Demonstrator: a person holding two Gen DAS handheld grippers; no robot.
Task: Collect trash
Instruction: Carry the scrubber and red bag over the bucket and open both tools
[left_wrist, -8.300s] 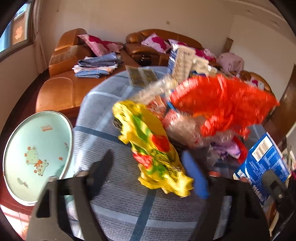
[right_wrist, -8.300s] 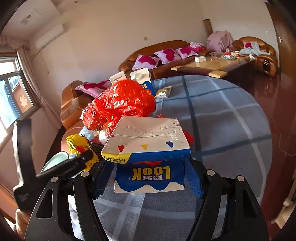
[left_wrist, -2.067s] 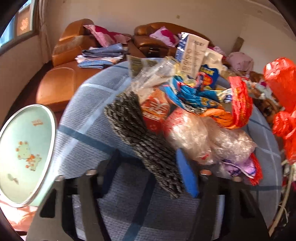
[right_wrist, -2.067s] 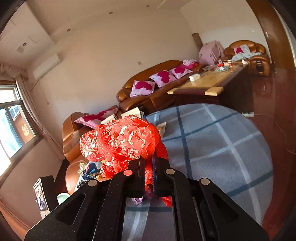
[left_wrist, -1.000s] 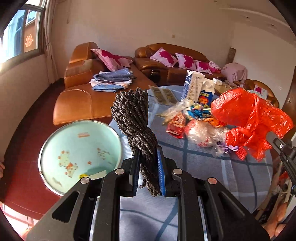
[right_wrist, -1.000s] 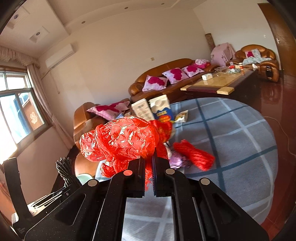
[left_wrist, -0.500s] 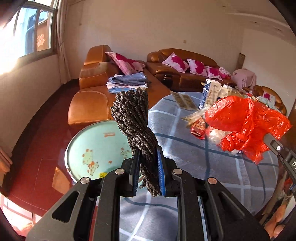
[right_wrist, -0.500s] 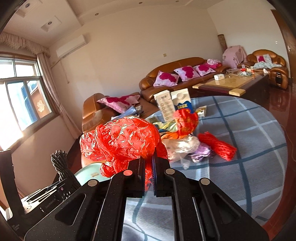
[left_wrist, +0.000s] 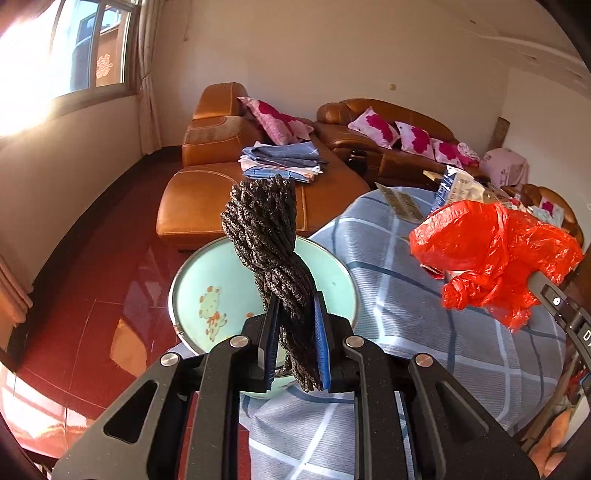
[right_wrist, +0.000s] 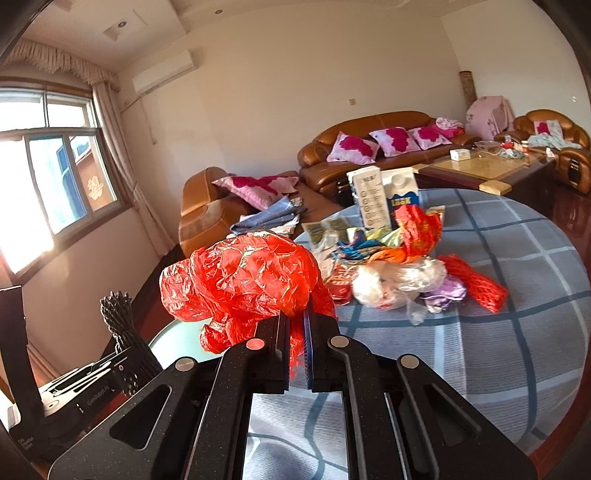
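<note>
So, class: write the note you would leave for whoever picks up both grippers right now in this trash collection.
Left gripper: jaws shut on the dark twisted net, held above the pale green basin.
Right gripper: jaws shut on the crumpled red plastic bag, near the table's basin side.
Done: these two pieces are lifted off the table.
Left: drop both, probably into the basin, then clear the wrapper pile, red net and two cartons.

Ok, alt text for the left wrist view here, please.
The left gripper is clamped on a twisted dark mesh bundle, held over a pale green basin on the red floor. To its right, a crumpled red plastic bag hangs over the blue checked tablecloth.
</note>
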